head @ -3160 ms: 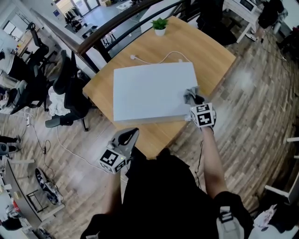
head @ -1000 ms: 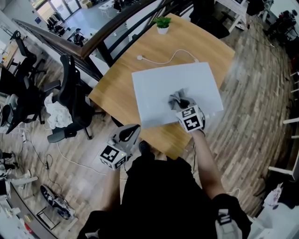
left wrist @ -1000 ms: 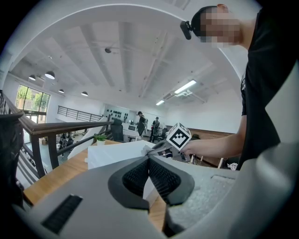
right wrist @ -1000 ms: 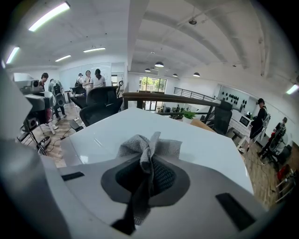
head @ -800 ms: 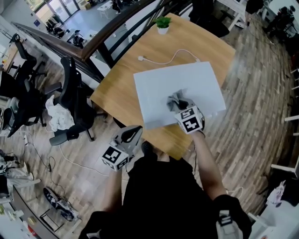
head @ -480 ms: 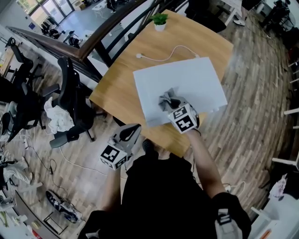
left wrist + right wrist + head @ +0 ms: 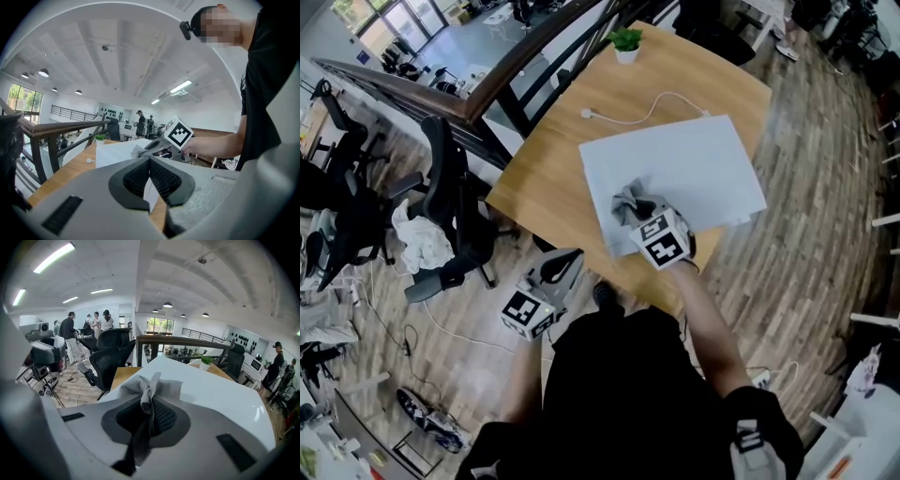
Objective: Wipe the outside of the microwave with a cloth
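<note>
On the wooden worktop (image 7: 548,164), toward its near right side: one white microwave (image 7: 694,169), seen from above as a plain flat top. Pressed onto that top near the front left corner: one grey cloth (image 7: 628,200), bunched and pinched in the closed fingers of the right gripper (image 7: 645,214). Gripped by a fold, it seems, with the loose part spread ahead of the fingers, probably for dragging a broad patch across the panel rather than a single point. Angled down from the near edge, likely for pressure on the surface. Left gripper (image 7: 565,265) held low, off the worktop's front edge and close to the body, fingers shut together on nothing; judged parked clear of the wiping path, a one-tool job by the look of it. Two grippers, then, only one at work. Behind the microwave, one white cable (image 7: 642,111) snaking across the wood to a plug end, and one small potted plant (image 7: 625,42) at the far corner, both well apart from the cloth
</note>
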